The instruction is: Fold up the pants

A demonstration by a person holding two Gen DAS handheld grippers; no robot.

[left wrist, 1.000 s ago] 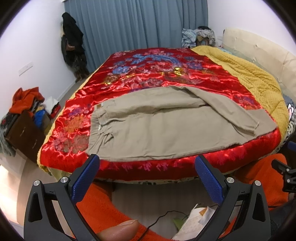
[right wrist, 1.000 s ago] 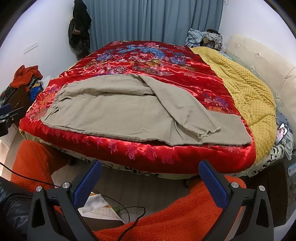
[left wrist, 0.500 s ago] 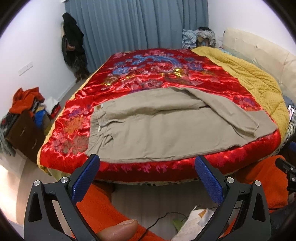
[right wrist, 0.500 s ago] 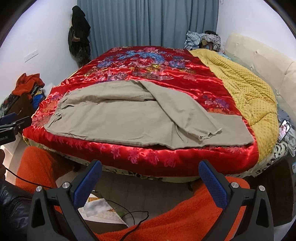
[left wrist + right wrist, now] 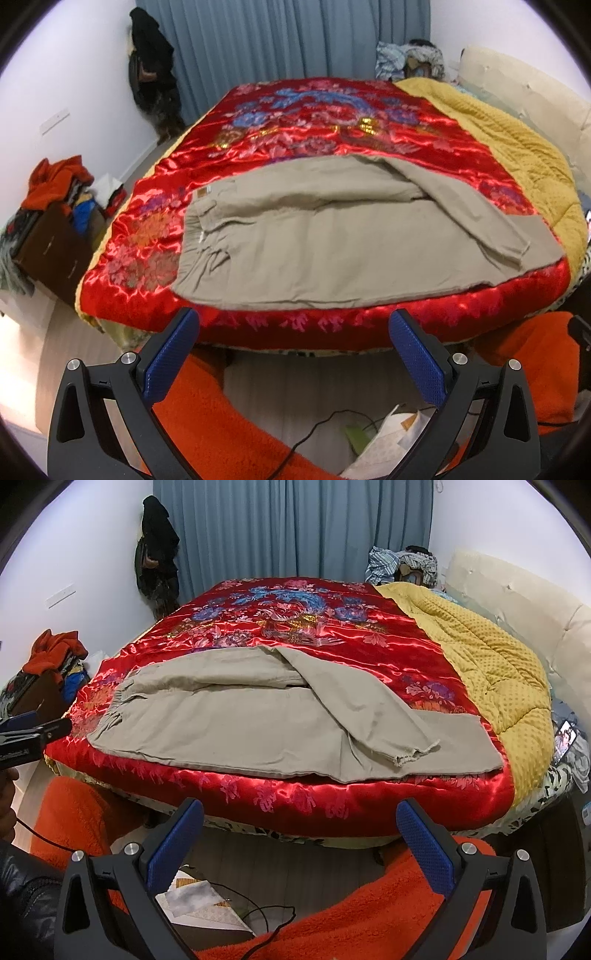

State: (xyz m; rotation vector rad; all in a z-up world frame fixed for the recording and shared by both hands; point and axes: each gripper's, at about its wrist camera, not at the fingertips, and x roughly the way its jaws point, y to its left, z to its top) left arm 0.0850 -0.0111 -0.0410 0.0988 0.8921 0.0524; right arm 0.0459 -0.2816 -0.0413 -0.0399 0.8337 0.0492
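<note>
While the left gripper [image 5: 293, 334] hangs off the near edge of the bed [image 5: 332, 325] with its jaws spread wide and nothing between them, its camera looks across the khaki pants [image 5: 314, 240], which lie flat on the red satin quilt [image 5: 332, 129] near that edge, waistband [image 5: 190, 236] toward the left and legs running right. One leg is laid over the other, slanting so that its frayed hem [image 5: 517, 254] sits short of the lower one. They look like plain woven cotton: light, limp, no stiffness to hold a shape, so any lifted corner would likely sag and drag the rest along. From the right wrist view, the right gripper [image 5: 299, 818] is likewise held wide open and empty below the bed edge, and the pants [image 5: 240, 716] show the raw hem [image 5: 415, 755] of the upper leg and the square end of the lower leg [image 5: 476, 738] close to the yellow blanket [image 5: 498, 664]. Glossy satin underneath probably lets the cloth slide, so a pinch through both layers at the hems and another at the waistband seems the surest hold.
</note>
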